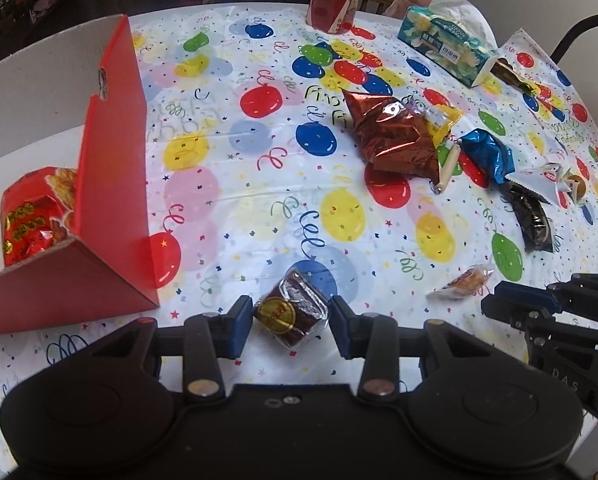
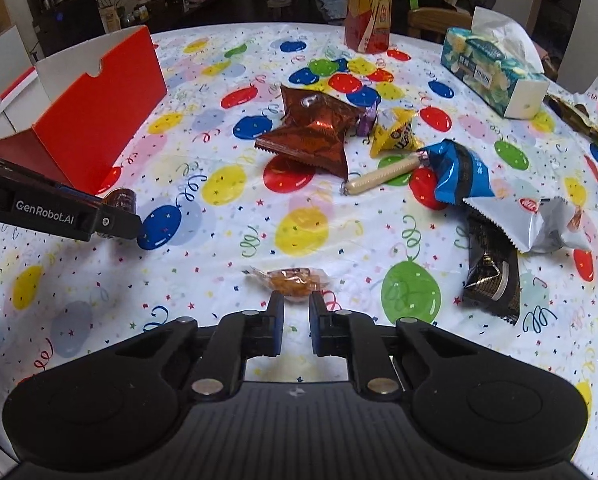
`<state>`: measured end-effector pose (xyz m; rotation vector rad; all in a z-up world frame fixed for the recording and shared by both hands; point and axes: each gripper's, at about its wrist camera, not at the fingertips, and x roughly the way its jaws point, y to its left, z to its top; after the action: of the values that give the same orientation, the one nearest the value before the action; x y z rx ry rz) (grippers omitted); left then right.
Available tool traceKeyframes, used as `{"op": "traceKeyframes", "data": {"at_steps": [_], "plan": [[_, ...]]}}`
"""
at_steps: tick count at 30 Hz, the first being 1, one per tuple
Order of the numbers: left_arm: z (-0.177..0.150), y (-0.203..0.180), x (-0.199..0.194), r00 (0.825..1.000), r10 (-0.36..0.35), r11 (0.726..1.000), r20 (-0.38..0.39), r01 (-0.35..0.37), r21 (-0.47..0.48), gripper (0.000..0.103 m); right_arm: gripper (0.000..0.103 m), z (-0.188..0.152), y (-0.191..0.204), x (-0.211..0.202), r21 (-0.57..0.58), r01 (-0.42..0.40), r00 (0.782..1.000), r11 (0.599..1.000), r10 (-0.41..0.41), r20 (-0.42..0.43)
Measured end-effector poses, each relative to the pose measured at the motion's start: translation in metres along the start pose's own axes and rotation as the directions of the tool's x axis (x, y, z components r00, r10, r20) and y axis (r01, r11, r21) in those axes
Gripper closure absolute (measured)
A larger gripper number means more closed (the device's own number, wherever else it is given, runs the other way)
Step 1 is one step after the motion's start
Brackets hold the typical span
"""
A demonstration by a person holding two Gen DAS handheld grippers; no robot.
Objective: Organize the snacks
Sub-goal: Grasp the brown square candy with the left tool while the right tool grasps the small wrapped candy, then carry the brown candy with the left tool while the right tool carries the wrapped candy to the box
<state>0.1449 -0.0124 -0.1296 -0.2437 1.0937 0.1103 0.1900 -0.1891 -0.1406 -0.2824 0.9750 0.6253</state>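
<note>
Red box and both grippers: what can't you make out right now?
- Red box contents: left wrist view shows only a red packet; the wall and frame edge hide the rest.
- Left gripper: whether the pads touch the brown wrapped cake is unclear.
- Right gripper: the fingertips hide the near edge of the clear-wrapped snack, contact uncertain.

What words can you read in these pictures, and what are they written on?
"GenRobot.AI": side of the left tool.
"DAS": partial letters on the right tool.
Tissue box, drink bottle, brown snack's gold sticker, snack wrappers: print too blurred to read.
</note>
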Motion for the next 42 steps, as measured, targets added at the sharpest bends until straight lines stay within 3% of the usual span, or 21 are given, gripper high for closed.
{"op": "traceKeyframes", "data": {"at_steps": [11,15,17,19,20,21,32,36,42], "plan": [[-0.002,0.002,-0.024,0.999,-0.022,0.999,0.049,0.020,0.043,0.064,0.092,0.006,0.000,-0.010,0.021,0.019,0.999,1.000,-0.020,0.050],[-0.004,0.004,-0.026,0.999,-0.019,0.999,0.046,0.017,0.047,0.064,0.085,0.004,-0.002,-0.004,0.040,0.005,0.999,0.999,-0.007,0.050],[-0.005,0.006,-0.027,0.999,-0.016,0.999,0.044,0.014,0.045,0.064,0.071,0.004,-0.003,-0.002,0.040,0.007,0.998,0.999,-0.009,0.057],[-0.005,0.007,-0.028,0.999,-0.012,0.999,0.044,0.010,0.043,0.064,0.049,0.003,-0.004,-0.001,0.031,0.010,0.997,0.999,-0.013,0.076],[-0.005,0.008,-0.028,0.999,-0.009,0.999,0.044,0.007,0.043,0.064,0.031,0.002,-0.003,0.000,0.022,0.010,0.996,1.000,-0.012,0.084],[-0.005,0.008,-0.029,0.999,-0.006,0.999,0.043,0.005,0.041,0.064,0.029,0.002,-0.002,0.002,0.006,0.005,0.996,1.000,-0.006,0.087],[-0.006,0.011,-0.031,0.999,0.009,0.999,0.041,-0.011,0.030,0.064,0.031,0.001,0.005,0.032,-0.054,0.008,0.999,0.999,-0.006,0.049],[-0.006,0.012,-0.031,0.999,0.011,1.000,0.043,-0.012,0.024,0.064,0.048,0.001,0.001,0.034,-0.037,0.012,0.999,0.999,-0.011,0.040],[-0.006,0.013,-0.032,0.999,0.011,1.000,0.044,-0.012,0.015,0.064,0.066,0.001,-0.004,0.029,-0.012,-0.001,0.999,1.000,0.002,0.045]]}}
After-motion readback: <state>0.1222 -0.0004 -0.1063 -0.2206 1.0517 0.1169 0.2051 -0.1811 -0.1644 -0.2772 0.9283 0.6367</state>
